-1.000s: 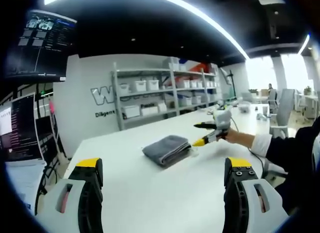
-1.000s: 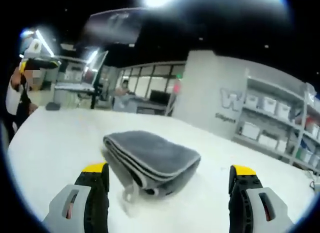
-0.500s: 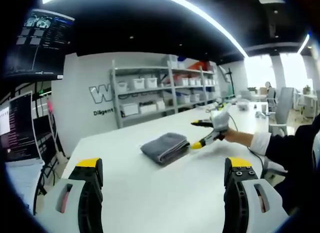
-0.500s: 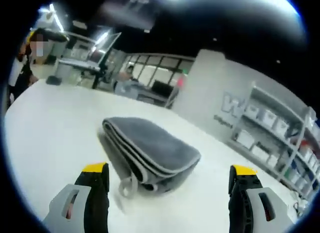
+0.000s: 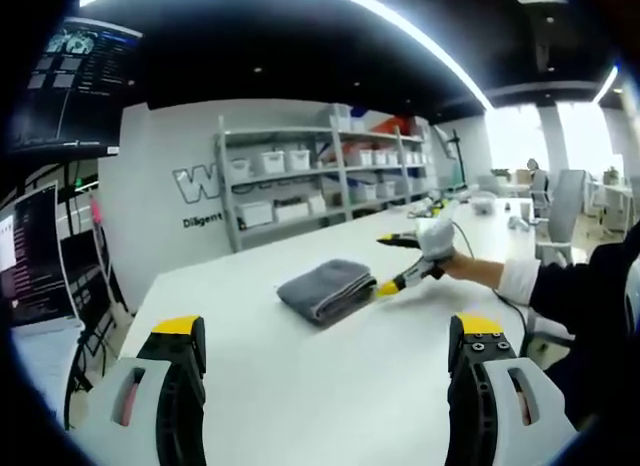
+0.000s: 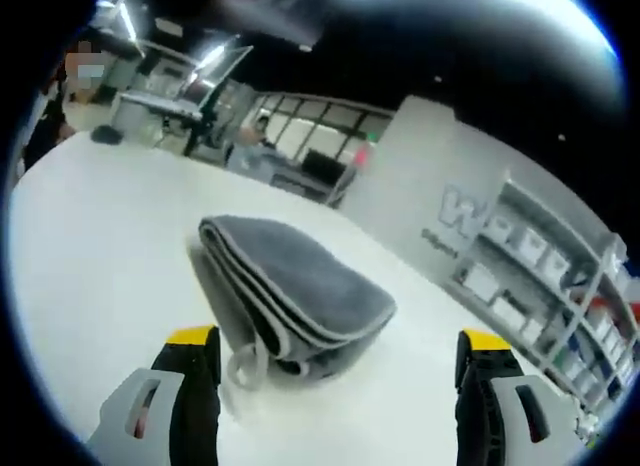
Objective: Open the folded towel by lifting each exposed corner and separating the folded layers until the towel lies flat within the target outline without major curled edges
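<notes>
The right tongs (image 6: 335, 371) are gaping wide beside the folded towel (image 6: 290, 286), lining up a corner; the left tongs (image 5: 325, 361) are waiting open over the table (image 5: 300, 386).

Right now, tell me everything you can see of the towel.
The towel is grey, plush-looking cloth with a paler stitched edge, folded into several stacked layers. It lies on the white table, not yet opened. A small pale loop hangs at its near corner. In the left gripper view, the right hand-held gripper is open at its edge; contact is unclear.
</notes>
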Demonstrator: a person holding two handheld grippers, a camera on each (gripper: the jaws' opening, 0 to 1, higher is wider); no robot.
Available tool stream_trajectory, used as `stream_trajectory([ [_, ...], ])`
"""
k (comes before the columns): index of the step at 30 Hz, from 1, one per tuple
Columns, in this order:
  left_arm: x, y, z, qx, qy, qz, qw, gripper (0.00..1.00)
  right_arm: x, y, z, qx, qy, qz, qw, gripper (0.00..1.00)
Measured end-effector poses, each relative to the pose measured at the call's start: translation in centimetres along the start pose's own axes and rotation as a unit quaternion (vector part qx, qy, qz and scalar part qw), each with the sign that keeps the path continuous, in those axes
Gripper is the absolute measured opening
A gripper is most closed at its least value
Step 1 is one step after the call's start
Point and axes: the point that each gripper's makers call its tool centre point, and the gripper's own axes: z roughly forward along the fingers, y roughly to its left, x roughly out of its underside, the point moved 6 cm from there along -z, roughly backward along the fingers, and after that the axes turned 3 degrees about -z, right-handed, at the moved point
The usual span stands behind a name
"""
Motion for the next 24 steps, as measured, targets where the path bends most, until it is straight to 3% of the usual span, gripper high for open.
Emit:
stream_trajectory([
  [5, 0.09, -0.07, 0.03, 0.001, 0.003, 0.002, 1.0000, 1.00, -0.01, 0.49, 0.11, -0.009, -0.002, 0.007, 0.9999, 0.93],
  [11, 0.16, -0.18, 0.00, 0.002, 0.005, 0.005, 1.0000, 0.99, 0.32, 0.43, 0.12, -0.017, -0.009, 0.064, 0.9978, 0.86],
  [24, 0.18, -0.33, -0.04, 0.001, 0.007, 0.007, 1.0000, 0.99, 0.68, 0.68, 0.27, -0.032, -0.007, 0.102, 0.9942, 0.77],
])
